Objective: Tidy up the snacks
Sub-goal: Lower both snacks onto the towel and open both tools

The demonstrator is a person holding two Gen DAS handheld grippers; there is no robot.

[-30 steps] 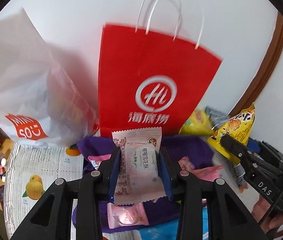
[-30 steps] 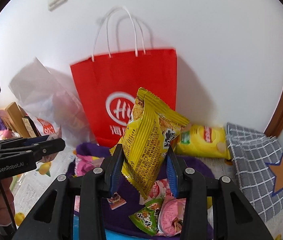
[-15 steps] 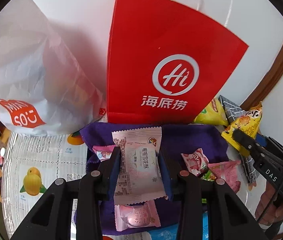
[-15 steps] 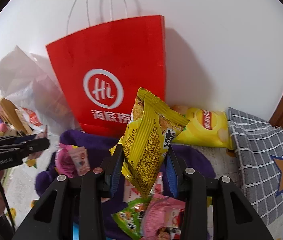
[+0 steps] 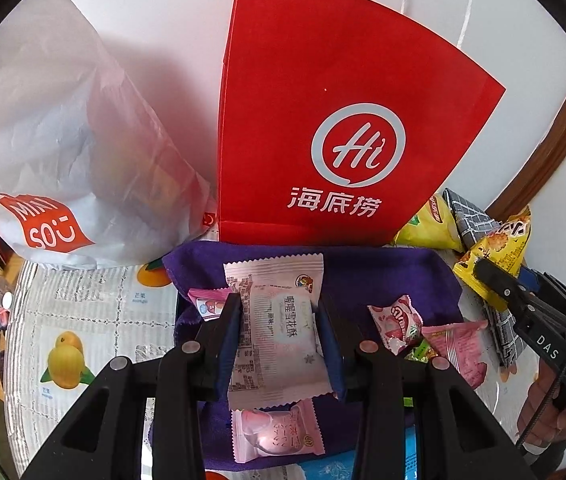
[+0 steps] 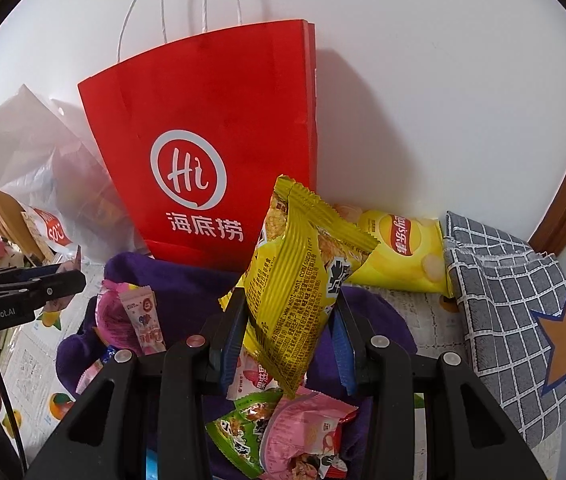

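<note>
Only right view shows whole chip bag [image 6: 399, 252], probably Lay's.

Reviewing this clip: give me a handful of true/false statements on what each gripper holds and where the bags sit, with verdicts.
1. The left gripper is shut on a pale pink snack packet. True.
2. The right gripper is open and holds nothing. False: it is shut on a yellow snack packet.
3. The red paper bag stands upright against the wall. True.
4. The yellow chip bag lies inside the red paper bag. False: it lies on the table beside it.
5. Loose snacks lie on a purple cloth. True.
</note>
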